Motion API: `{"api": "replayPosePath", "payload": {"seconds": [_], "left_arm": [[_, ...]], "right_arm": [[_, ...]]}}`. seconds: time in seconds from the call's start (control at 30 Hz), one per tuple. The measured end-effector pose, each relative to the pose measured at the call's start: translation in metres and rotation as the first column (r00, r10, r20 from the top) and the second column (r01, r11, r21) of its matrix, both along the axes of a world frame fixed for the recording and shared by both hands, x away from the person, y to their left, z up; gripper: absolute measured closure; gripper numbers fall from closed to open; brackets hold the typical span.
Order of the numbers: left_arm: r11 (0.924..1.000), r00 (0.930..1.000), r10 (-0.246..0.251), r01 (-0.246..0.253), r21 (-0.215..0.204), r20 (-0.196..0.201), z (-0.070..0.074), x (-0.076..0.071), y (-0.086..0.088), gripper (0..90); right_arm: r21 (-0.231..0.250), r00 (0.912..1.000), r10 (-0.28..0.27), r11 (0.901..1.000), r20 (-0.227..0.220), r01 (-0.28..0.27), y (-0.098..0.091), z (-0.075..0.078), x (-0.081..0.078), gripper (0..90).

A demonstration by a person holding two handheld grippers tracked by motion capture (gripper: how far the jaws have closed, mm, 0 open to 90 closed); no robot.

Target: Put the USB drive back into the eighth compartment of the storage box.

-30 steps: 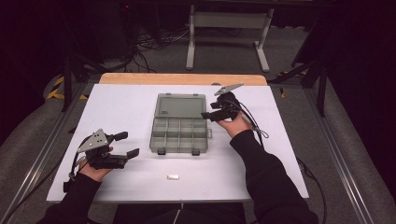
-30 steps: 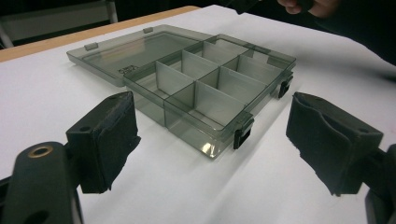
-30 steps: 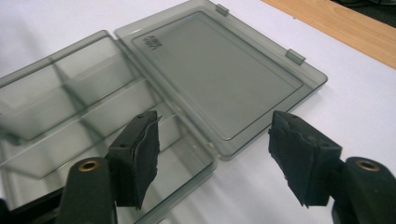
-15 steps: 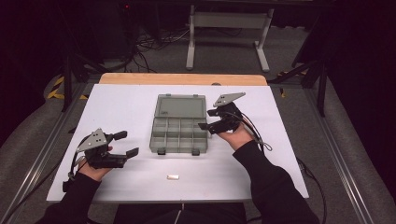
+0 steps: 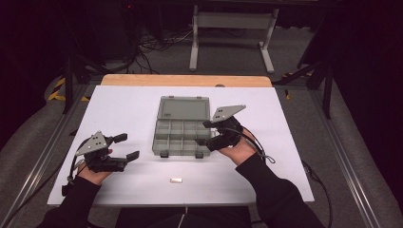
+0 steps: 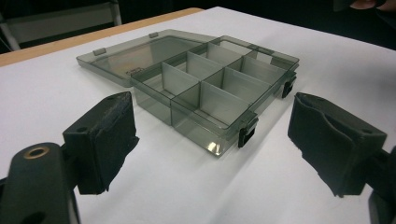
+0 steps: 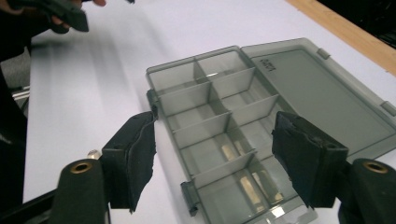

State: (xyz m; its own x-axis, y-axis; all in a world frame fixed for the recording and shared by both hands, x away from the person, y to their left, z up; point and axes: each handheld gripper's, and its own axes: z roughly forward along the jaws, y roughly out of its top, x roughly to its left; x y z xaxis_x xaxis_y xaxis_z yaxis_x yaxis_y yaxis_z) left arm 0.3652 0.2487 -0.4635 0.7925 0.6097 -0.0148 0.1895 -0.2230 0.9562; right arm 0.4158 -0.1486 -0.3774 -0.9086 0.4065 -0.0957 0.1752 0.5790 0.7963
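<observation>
A grey see-through compartment box (image 5: 183, 137) lies open mid-table, its lid (image 5: 184, 108) flat on the far side and its several compartments bare. My left gripper (image 5: 127, 146) rests left of the box, open, with nothing between its pads; the left gripper view looks at the box (image 6: 219, 88) past the gripper (image 6: 210, 149). My right gripper (image 5: 205, 133) hovers over the box's near right corner, open and holding nothing. Its jaws have just been opening slightly. The right gripper view has the gripper (image 7: 215, 158) above the compartments (image 7: 219, 126). A small white piece (image 5: 176, 180) lies near the front edge.
The white table top (image 5: 119, 109) ends in a wooden strip (image 5: 185, 80) at the far side. Black latches (image 5: 165, 154) sit on the box's near wall. A metal stand (image 5: 230, 33) and cables are on the floor beyond. Rails run along both sides.
My right gripper has moved from beside the lid toward the near side, to the box's front right corner. The left gripper has stayed put.
</observation>
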Motion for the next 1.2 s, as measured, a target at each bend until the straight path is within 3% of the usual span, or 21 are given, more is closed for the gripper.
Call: {"api": "replayPosePath", "payload": {"seconds": [0.37,0.53,0.77,0.93,1.2], "left_arm": [[0.9999,0.9999,0.01,-0.01,-0.011,0.005,0.001,-0.002,0.001,15.8],[0.9998,0.9999,0.016,-0.016,-0.014,0.003,0.001,-0.003,0.002,15.8],[0.9999,0.9999,0.012,-0.012,-0.001,0.001,0.0,-0.004,0.002,15.8],[0.9999,0.9999,0.012,-0.012,-0.001,-0.001,0.0,-0.003,0.003,15.8],[0.9999,0.9999,0.01,-0.01,0.0,0.001,0.0,-0.003,0.003,15.8]], "right_arm": [[-0.064,0.9967,0.081,0.9946,-0.012,-0.081,0.016,-0.001,-0.016,30.9],[-0.1,0.9921,0.124,0.9871,-0.018,-0.125,0.026,-0.001,-0.02,31.3],[-0.158,0.9805,0.18,0.9688,-0.078,-0.191,0.043,-0.007,-0.025,34.0],[-0.197,0.9735,0.207,0.9547,-0.098,-0.223,0.053,-0.015,-0.028,33.4],[-0.217,0.9675,0.219,0.9455,-0.126,-0.243,0.062,-0.022,-0.031,32.0]]}}
